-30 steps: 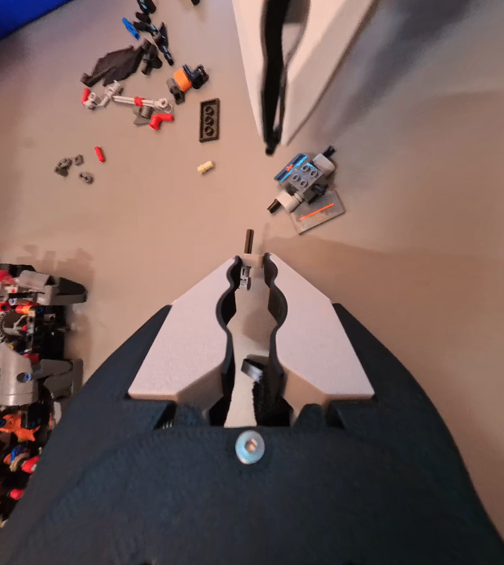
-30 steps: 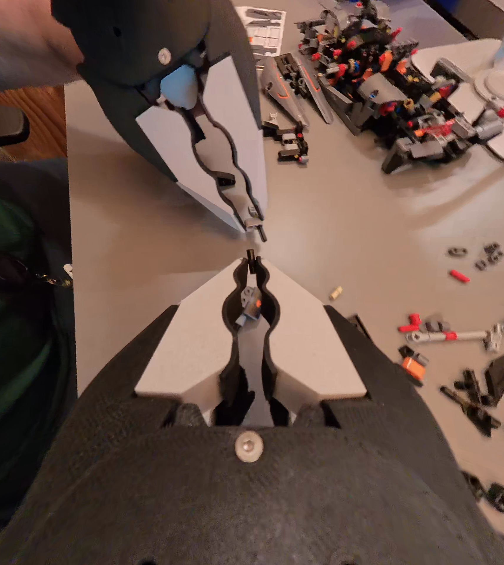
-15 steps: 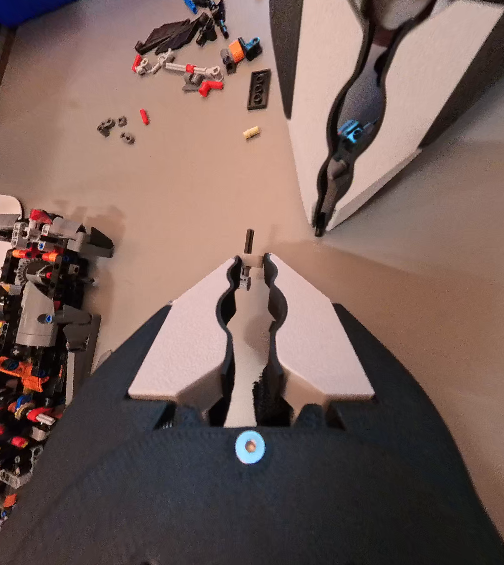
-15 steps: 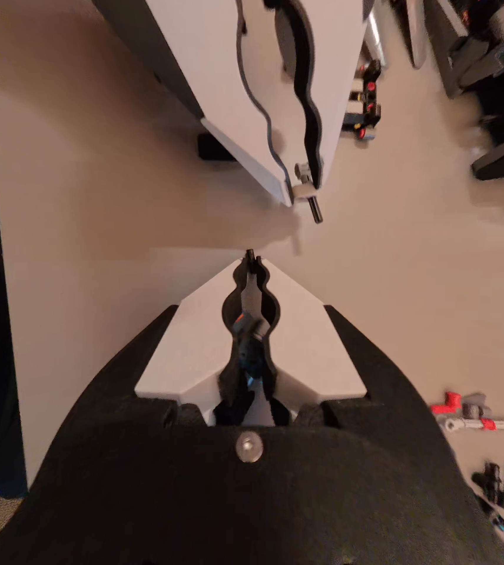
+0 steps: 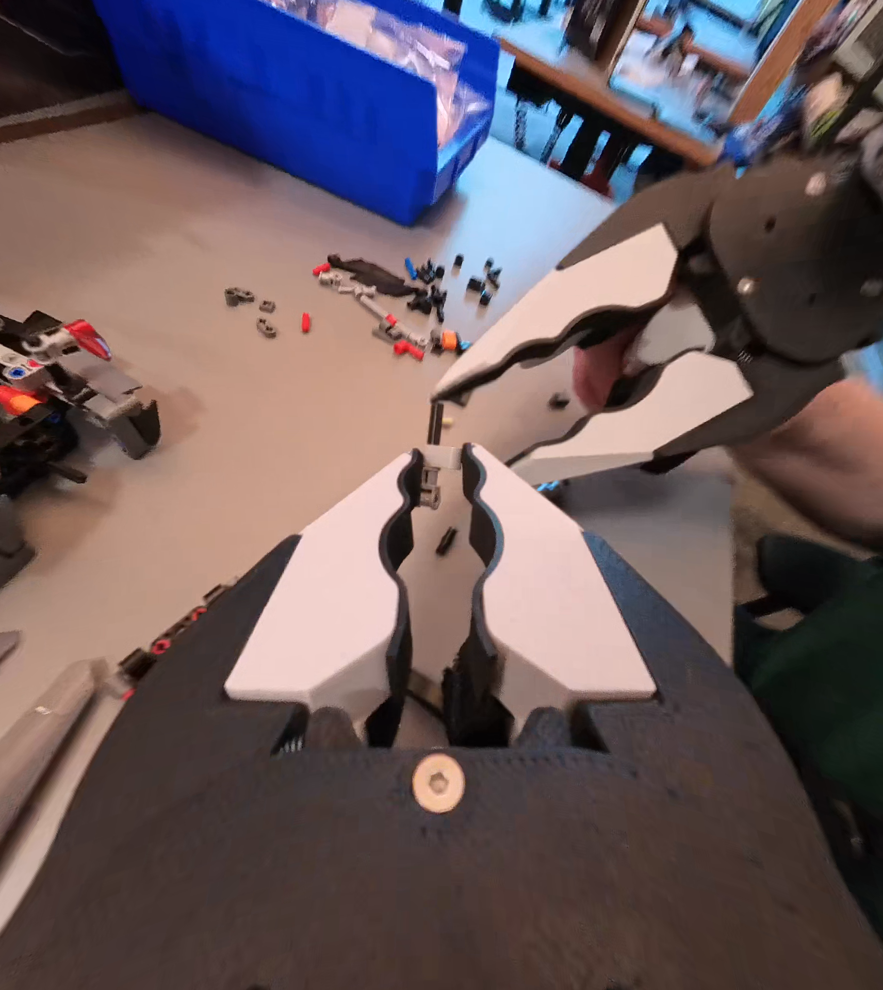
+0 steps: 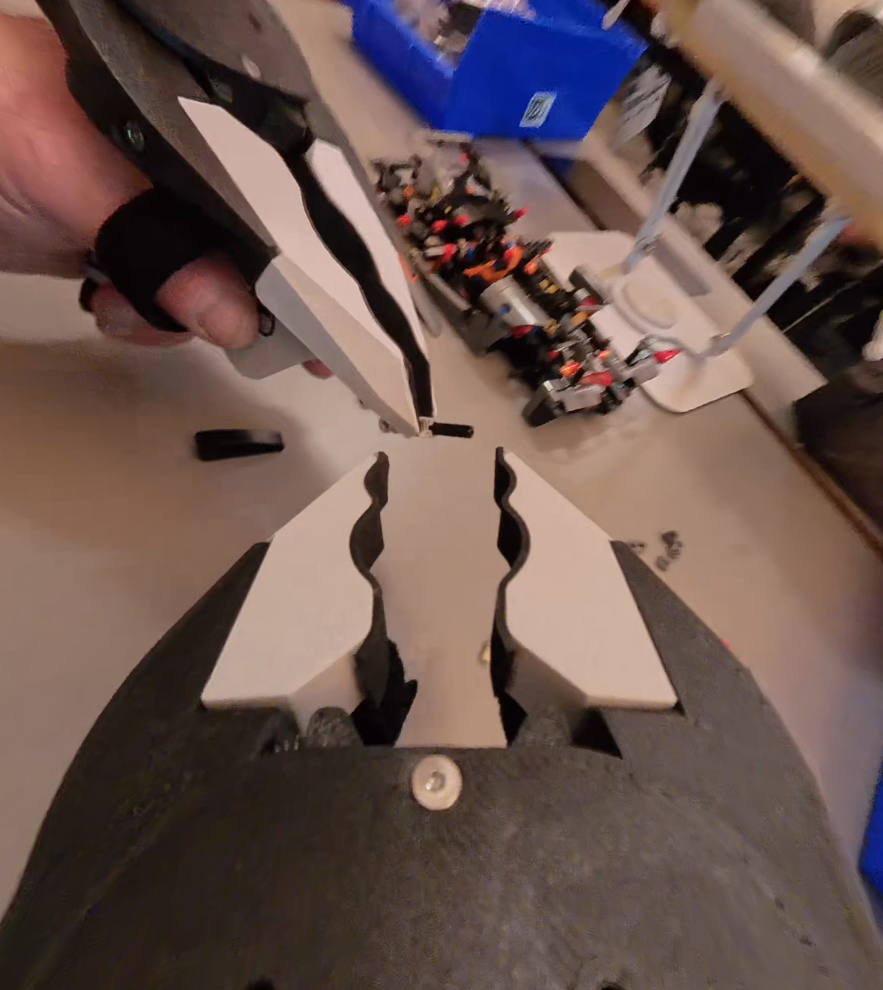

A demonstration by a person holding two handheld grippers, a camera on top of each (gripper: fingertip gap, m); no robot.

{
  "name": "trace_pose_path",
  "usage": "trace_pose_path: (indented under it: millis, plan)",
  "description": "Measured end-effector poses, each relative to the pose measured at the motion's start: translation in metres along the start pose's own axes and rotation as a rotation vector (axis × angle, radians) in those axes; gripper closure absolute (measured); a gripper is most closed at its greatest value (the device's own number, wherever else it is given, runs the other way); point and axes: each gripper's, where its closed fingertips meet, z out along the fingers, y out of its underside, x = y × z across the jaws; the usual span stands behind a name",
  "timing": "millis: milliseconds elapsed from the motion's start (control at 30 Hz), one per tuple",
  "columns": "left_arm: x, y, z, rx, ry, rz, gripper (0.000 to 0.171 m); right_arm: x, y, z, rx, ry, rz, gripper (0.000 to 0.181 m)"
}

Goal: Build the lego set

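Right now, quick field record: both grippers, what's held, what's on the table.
left gripper: shut on a small grey connector with a black pin
grey connector: pinched at the fingertips
black pin: sticks out past the tips
right gripper: open, nothing between the fingers
gripper spacing: tips close together, not touching
partly built model: on the table, beyond both grippers
loose parts: scattered on the far side of the table
blue bin: at the table's far edge
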Motion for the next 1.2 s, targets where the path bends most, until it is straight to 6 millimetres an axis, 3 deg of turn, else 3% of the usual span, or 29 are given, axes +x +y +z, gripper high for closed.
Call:
trace_pose_path:
  millis: [167, 400, 700, 1200]
  plan:
    - [0.010, -0.017, -0.004, 0.120, 0.152, -0.195, 0.159, 0.003, -0.019, -0.006, 0.078, 0.091, -0.137, 0.150]
    - [0.017, -0.022, -0.001, 0.150, 0.242, -0.296, 0.159, 0.006, -0.022, -0.012, 0.074, 0.105, -0.194, 0.157]
    - [0.020, -0.024, 0.004, 0.128, 0.263, -0.297, 0.160, 0.008, -0.019, -0.015, 0.078, 0.095, -0.226, 0.158]
    - [0.025, -0.040, 0.000, 0.205, 0.324, -0.320, 0.160, 0.013, -0.032, -0.024, 0.127, 0.119, -0.261, 0.160]
